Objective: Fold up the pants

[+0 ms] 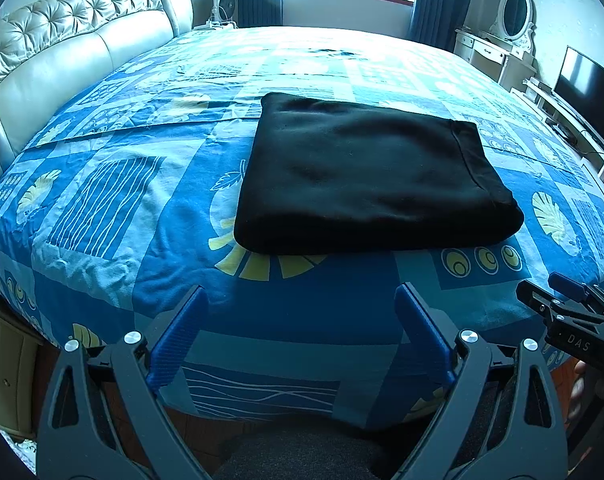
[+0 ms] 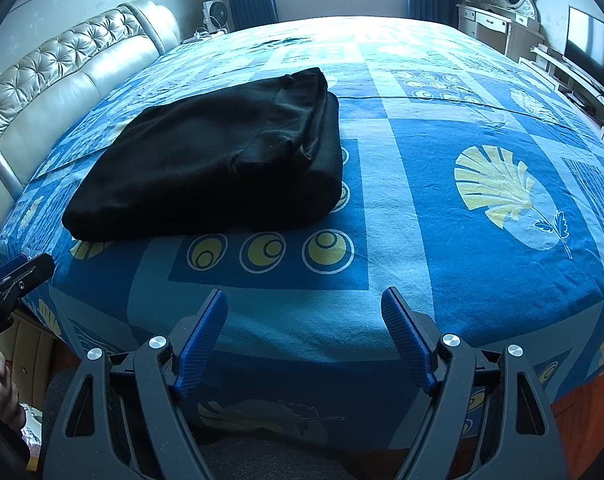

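Left wrist view: black fabric pants (image 1: 373, 172), folded into a thick rectangle, lie on the blue patterned bedspread (image 1: 114, 208), beyond the left gripper (image 1: 302, 300); its blue-padded jaws gape with nothing between; right wrist view: right gripper (image 2: 303, 300) likewise spread and unladen, pants far left.

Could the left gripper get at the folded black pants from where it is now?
Probably yes. The left gripper is open and empty, and only bare bedspread lies between its fingers and the near edge of the pants. The right gripper sits off to the side.
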